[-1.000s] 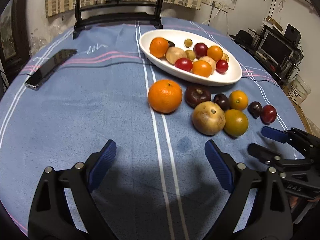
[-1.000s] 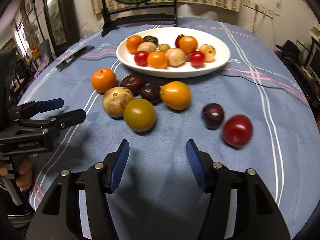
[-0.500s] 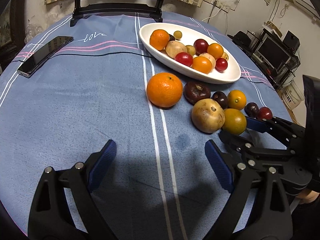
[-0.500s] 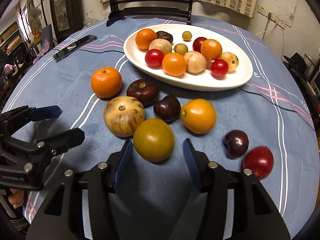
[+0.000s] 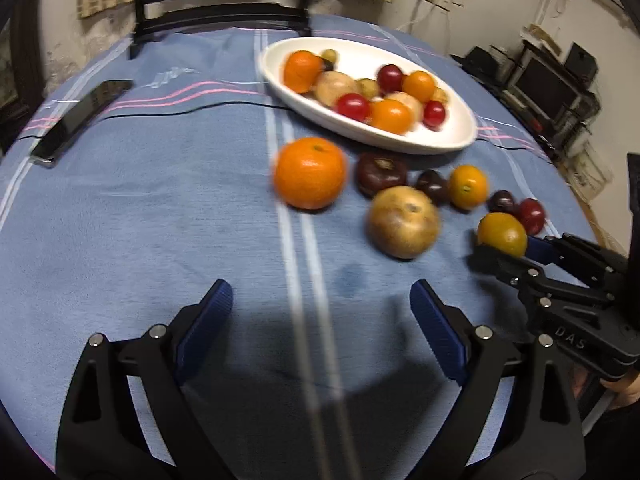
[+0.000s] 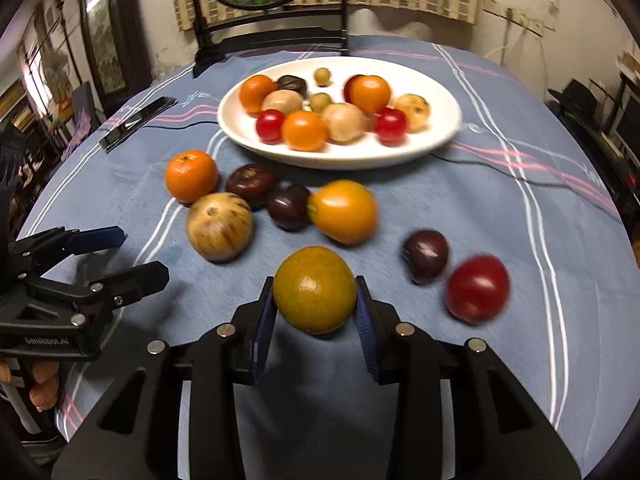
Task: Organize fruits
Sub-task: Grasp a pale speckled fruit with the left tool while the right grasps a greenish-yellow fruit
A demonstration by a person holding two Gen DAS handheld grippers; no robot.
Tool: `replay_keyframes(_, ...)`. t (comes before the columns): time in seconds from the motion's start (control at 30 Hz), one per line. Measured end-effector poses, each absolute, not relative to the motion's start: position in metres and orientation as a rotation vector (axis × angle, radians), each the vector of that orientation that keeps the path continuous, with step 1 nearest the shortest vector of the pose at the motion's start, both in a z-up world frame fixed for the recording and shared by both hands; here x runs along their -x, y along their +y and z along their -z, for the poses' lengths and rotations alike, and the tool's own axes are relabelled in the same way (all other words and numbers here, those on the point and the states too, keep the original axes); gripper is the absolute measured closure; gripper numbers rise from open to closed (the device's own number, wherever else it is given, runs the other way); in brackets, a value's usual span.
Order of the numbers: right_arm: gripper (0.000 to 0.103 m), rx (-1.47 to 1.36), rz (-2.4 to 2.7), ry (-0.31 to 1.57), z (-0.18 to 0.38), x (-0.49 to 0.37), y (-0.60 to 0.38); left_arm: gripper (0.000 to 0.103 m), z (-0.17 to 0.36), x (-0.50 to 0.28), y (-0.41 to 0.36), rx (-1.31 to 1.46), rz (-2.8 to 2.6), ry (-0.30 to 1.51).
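My right gripper [image 6: 314,294] has a yellow-green round fruit [image 6: 314,289] between its blue pads; the jaws are closing and both pads touch its sides. In the left wrist view the same fruit [image 5: 502,234] sits in that gripper [image 5: 504,249], apart from the other fruit. My left gripper [image 5: 320,292] stands open over bare cloth, nothing between its fingers. On the cloth lie an orange mandarin [image 6: 191,175], a tan fruit [image 6: 219,226], two dark fruits [image 6: 250,182], a yellow-orange fruit [image 6: 343,211], a dark plum [image 6: 425,254] and a red tomato [image 6: 477,288]. The white oval plate [image 6: 440,140] holds several fruits.
A black phone [image 5: 82,120] lies at the far left of the blue striped tablecloth [image 5: 160,220], with a thin black cable running across to the plate. A dark wooden stand [image 6: 272,40] rises behind the plate. The round table's edge curves away on the right.
My right gripper moved forward around the yellow-green fruit and its jaws narrowed onto it; the fruit now sits apart from the tan fruit. The left gripper stayed open in place.
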State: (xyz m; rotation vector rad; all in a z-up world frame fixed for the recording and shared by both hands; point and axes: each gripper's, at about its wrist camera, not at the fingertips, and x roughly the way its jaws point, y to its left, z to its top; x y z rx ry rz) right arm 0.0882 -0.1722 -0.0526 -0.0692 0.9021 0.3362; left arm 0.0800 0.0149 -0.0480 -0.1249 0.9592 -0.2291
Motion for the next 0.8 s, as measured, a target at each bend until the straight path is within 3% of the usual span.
replay_keyframes(0.27, 0.065, 0.017, -0.321, 0.887, 0.051, -0.074, -0.201, 0.012, 0.048, -0.094, -0.016, 0.122, 0.227, 0.976)
replay_keyframes(0.43, 0.065, 0.007, -0.339, 0.878, 0.051, -0.069, -0.203, 0.025, 0.048, -0.105, -0.026, 0.089, 0.198, 0.984)
replay_keyframes(0.67, 0.065, -0.006, -0.343, 0.885, 0.054, -0.07, -0.206, 0.027, 0.048, -0.114, -0.042, 0.011, 0.167, 0.976)
replay_keyframes(0.77, 0.065, -0.008, -0.345, 0.888, 0.055, -0.069, -0.207, 0.043, 0.049, -0.116, -0.046, -0.028, 0.175, 0.955)
replay_keyframes(0.8, 0.065, -0.009, -0.346, 0.888, 0.055, -0.069, -0.208, 0.057, 0.048, -0.115, -0.046, -0.02, 0.202, 0.953)
